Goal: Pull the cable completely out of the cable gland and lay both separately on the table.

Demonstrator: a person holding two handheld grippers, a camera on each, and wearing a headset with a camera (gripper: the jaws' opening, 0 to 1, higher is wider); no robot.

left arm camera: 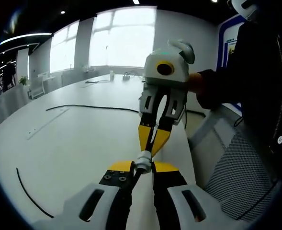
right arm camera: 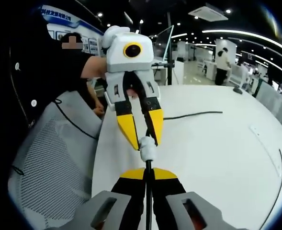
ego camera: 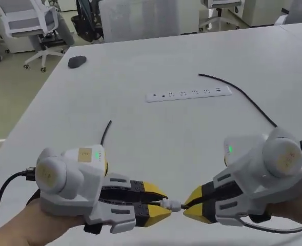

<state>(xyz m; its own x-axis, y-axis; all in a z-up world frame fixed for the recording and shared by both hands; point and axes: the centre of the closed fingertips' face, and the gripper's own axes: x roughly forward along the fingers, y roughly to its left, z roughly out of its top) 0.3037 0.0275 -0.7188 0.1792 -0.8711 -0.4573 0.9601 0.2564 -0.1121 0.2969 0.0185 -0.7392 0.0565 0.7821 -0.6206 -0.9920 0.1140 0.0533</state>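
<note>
A small white cable gland (ego camera: 172, 206) hangs just above the table's near edge, between my two grippers. My left gripper (ego camera: 163, 205) comes in from the left and is shut on the gland (left arm camera: 142, 160). My right gripper (ego camera: 187, 206) faces it from the right, shut on the thin black cable (right arm camera: 148, 191), which leaves the gland (right arm camera: 147, 147) and runs back between the right jaws. The two sets of yellow fingertips almost touch. How far the cable still sits inside the gland is hidden.
A white power strip (ego camera: 187, 94) lies mid-table, with a long black cord (ego camera: 245, 97) running off to the right. A loose black wire (ego camera: 105, 132) lies ahead of my left gripper. A dark mouse (ego camera: 77, 61) sits at the far left. Office chairs (ego camera: 30, 25) stand beyond the table.
</note>
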